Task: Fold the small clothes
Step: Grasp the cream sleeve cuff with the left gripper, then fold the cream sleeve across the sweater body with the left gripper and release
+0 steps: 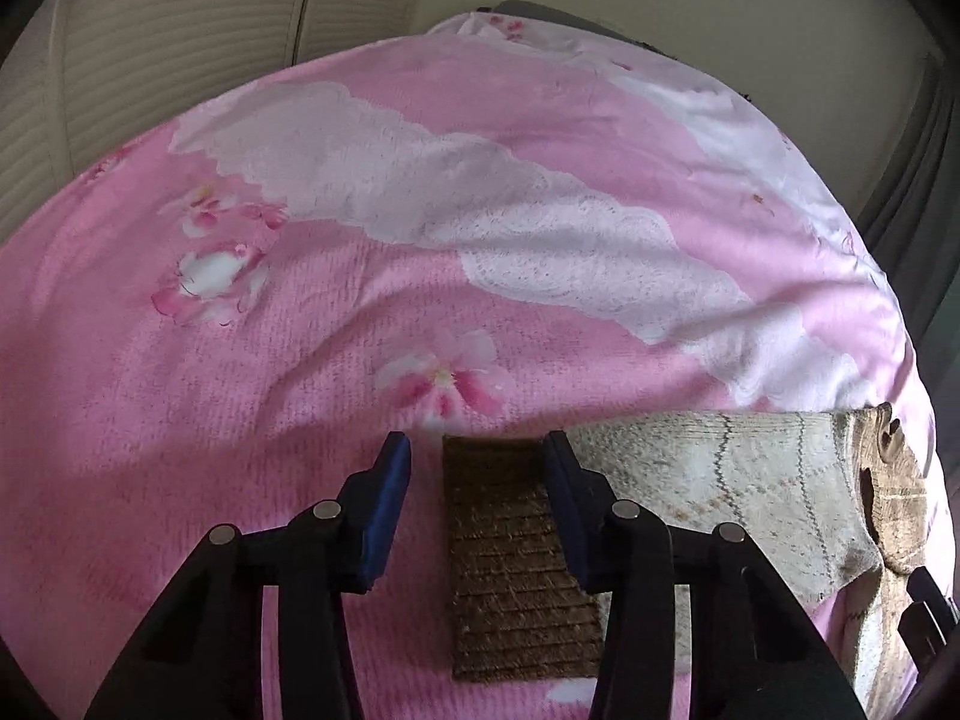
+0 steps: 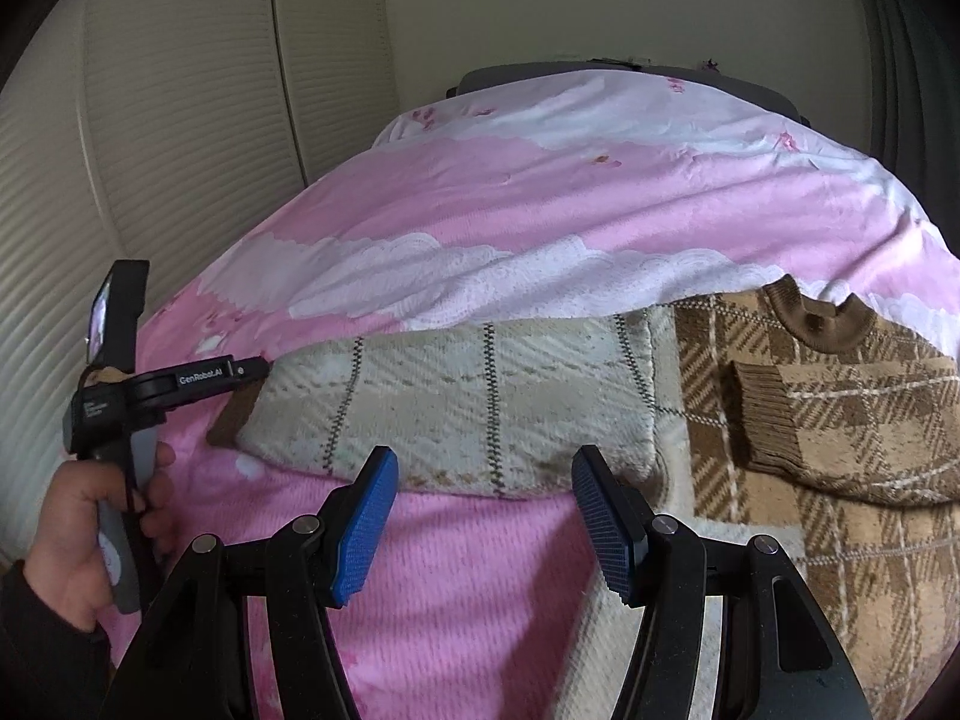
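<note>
A small brown-and-cream plaid sweater (image 2: 810, 420) lies on the pink bed cover. One sleeve (image 2: 456, 408) stretches left, pale inside out, ending in a brown ribbed cuff (image 1: 516, 552). The other sleeve's cuff (image 2: 762, 420) is folded across the chest below the collar (image 2: 822, 318). My left gripper (image 1: 477, 510) is open, its blue pads either side of the brown cuff, just above it; it also shows in the right wrist view (image 2: 240, 384). My right gripper (image 2: 486, 516) is open and empty, over the sleeve's near edge.
A pink floral bed cover (image 1: 360, 324) with white lace-print bands spreads over the bed. Cream ribbed wall panels (image 2: 180, 120) stand at the left and back. A dark headboard edge (image 2: 600, 69) is at the far end. A grey curtain (image 1: 912, 180) hangs at right.
</note>
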The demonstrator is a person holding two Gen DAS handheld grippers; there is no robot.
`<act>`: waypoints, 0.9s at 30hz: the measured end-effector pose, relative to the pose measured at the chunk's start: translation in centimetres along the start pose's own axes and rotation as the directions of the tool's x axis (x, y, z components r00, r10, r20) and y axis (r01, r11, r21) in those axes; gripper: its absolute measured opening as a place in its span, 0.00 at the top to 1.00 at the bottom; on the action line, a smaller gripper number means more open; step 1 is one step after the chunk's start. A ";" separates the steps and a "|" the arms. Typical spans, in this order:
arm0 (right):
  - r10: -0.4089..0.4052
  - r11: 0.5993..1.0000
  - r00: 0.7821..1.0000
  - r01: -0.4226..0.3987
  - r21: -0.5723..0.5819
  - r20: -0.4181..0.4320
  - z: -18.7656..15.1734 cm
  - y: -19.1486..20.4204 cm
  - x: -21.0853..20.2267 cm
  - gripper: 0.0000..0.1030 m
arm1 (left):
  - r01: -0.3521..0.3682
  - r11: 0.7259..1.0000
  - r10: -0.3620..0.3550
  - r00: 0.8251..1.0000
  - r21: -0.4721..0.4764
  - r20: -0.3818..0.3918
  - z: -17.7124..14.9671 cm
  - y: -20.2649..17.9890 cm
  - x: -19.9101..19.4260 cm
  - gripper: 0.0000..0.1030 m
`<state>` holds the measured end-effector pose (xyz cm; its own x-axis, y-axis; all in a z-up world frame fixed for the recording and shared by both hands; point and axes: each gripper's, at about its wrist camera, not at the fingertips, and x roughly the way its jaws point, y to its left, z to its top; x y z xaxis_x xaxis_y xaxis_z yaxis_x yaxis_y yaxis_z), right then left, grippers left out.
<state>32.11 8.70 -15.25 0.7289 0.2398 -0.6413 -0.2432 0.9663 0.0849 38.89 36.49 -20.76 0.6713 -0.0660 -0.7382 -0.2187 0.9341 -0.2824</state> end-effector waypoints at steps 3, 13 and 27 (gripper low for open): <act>0.002 1.000 1.000 -0.002 0.012 -0.002 0.1 0.2 0.6 0.41 | 0.024 1.000 -0.024 1.000 -0.018 0.008 -0.3 0.4 0.1 0.57; -0.009 0.999 1.000 0.010 0.033 -0.006 -0.2 -0.6 0.9 0.41 | 0.051 0.998 -0.050 0.998 -0.022 0.023 -0.7 0.2 -0.6 0.90; -0.011 0.997 0.999 0.008 0.072 0.033 0.3 -3.2 -2.9 0.41 | -0.021 0.999 0.014 0.985 0.043 0.174 -0.7 -5.4 -9.5 0.96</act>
<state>30.94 4.93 -13.39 0.7521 0.2323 -0.6167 -0.1904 0.9725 0.1341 33.14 31.83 -12.67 0.7811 0.0087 -0.6243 -0.2021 0.9496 -0.2396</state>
